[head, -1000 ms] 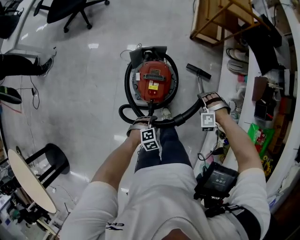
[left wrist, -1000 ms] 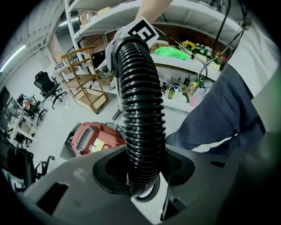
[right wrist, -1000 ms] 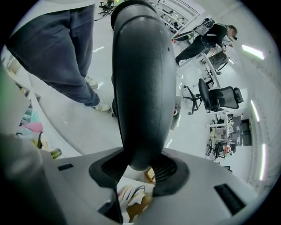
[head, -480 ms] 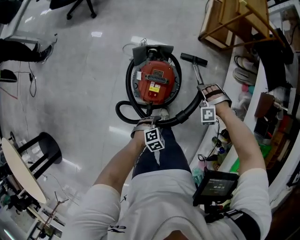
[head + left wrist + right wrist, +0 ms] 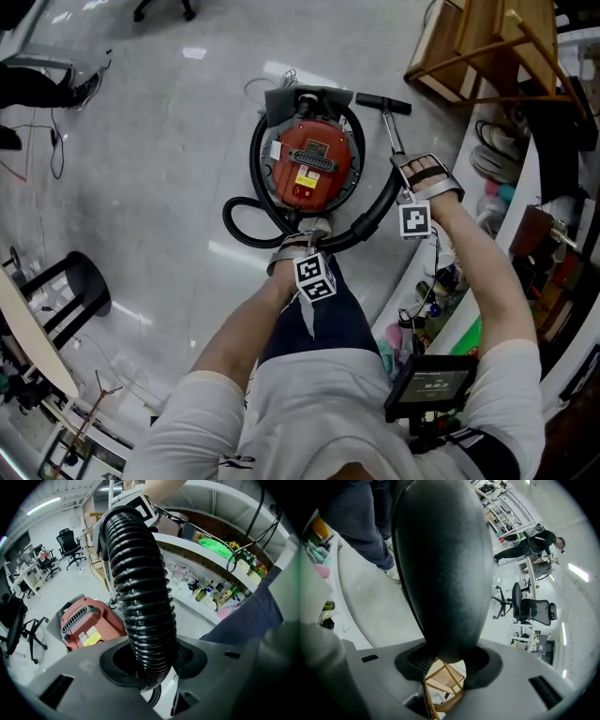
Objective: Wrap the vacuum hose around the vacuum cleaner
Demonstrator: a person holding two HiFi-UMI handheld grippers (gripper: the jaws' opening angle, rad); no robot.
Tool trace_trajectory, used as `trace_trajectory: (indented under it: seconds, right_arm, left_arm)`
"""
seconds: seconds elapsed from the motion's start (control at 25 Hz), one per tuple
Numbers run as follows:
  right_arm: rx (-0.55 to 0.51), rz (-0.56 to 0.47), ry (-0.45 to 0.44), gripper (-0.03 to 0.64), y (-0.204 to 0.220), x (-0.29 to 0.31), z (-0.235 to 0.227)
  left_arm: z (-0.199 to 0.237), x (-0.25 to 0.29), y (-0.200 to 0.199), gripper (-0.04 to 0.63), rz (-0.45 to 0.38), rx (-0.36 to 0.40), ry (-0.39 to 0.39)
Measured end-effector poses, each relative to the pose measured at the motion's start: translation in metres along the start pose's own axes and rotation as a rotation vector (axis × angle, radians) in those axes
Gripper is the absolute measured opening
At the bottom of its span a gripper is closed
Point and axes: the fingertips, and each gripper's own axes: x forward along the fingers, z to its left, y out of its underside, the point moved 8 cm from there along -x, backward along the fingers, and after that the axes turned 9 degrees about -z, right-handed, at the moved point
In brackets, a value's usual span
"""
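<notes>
Left gripper (image 5: 149,666) is clamped on the vacuum hose (image 5: 140,592): both jaws press the ribbed black tube, which passes between them and rises toward 12 o'clock in that gripper's view. In the head view the hose leaves this gripper at 9 o'clock, forms a slack loop on the floor and turns back toward the vacuum cleaner (image 5: 311,159). The cleaner stands at 12 o'clock of the gripper, near it but apart, and a dark turn of hose rings its red body. From the left gripper the hose runs toward 2 o'clock to the right gripper (image 5: 445,662), whose jaws are closed on the hose's smooth, dark handle end. Hidden or unclear: the pads of both grippers are covered by what they hold; where the hose joins the cleaner cannot be made out; the person's leg (image 5: 323,314) covers the floor at 6 o'clock of the left gripper. Orientation: the held stretch of hose has its long axis from 8 to 2 o'clock, bowed toward 6 o'clock. The wand (image 5: 395,141) beyond the right gripper points to about 11 o'clock and ends in the floor nozzle (image 5: 382,101), set crosswise.
</notes>
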Motion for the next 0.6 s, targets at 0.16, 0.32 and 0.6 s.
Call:
trace_trajectory:
  seconds: [0.16, 0.32, 0.6]
  right_arm:
    - [-0.008, -0.027, -0.042, 0.160, -0.001, 0.002, -0.001]
    - [-0.063, -0.020, -0.023, 0.160, 0.002, 0.007, -0.011]
    - [-0.106, -0.020, -0.005, 0.160, 0.001, 0.038, -0.037]
  left_arm:
    - [-0.001, 0.009, -0.002, 0.160, -0.007, -0.006, 0.016]
    - [0.003, 0.012, -0.004, 0.160, -0.027, -0.022, 0.003]
    - [0.016, 0.023, -0.011, 0.158, -0.053, -0.082, -0.023]
